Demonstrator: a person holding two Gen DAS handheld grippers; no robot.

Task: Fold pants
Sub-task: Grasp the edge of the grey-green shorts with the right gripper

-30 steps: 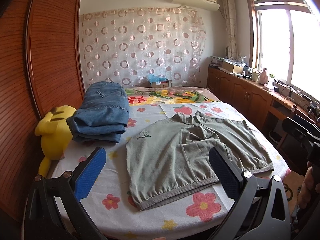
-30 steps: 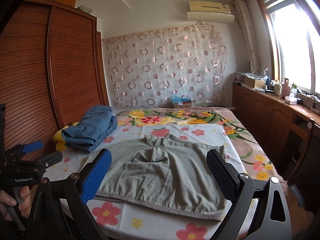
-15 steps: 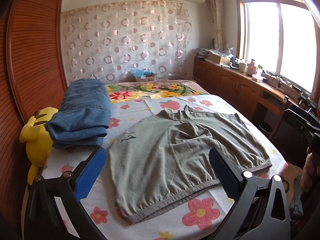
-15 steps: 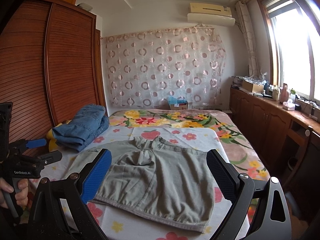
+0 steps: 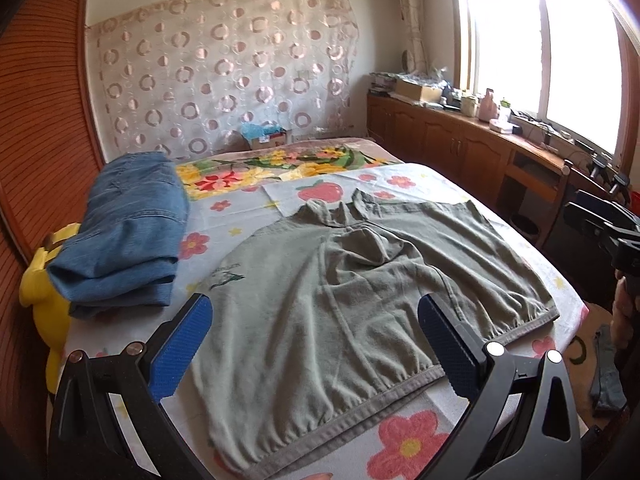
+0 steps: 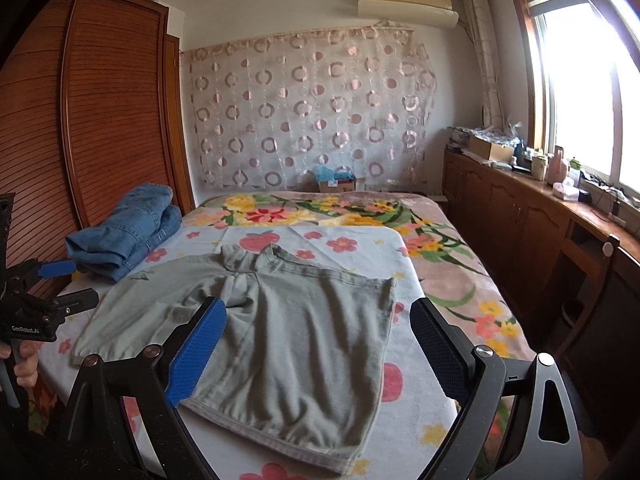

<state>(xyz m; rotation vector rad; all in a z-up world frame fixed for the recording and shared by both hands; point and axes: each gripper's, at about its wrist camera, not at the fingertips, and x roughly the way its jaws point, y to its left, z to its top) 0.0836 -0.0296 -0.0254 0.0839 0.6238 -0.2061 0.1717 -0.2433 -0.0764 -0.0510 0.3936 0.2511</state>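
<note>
The bed (image 5: 248,216) fills both views under a flower-print sheet, a wooden wardrobe (image 6: 100,120) along one side and a low cabinet run (image 6: 520,216) under the window on the other; the grey-green pants (image 5: 340,300) lie spread flat across the middle of the bed, hem band toward the cameras, legs reaching to the near corner; a stack of folded blue jeans (image 5: 128,232) sits apart from them by the wardrobe

The left gripper (image 5: 316,344) hovers over the near hem, jaws wide apart, holding and touching nothing; the right gripper (image 6: 318,344) hovers likewise above the pants, jaws spread wide and empty

Only the left wrist view shows the yellow plush toy (image 5: 44,280) tucked beside the jeans; only the right wrist view shows the air conditioner (image 6: 408,0) whole, and the left gripper from outside, gripped by a hand (image 6: 24,364) at the frame's edge

Bare sheet lies all round the pants: a strip between them and the jeans, a wider band beyond the waistband; the near hem lies close to the mattress edge
</note>
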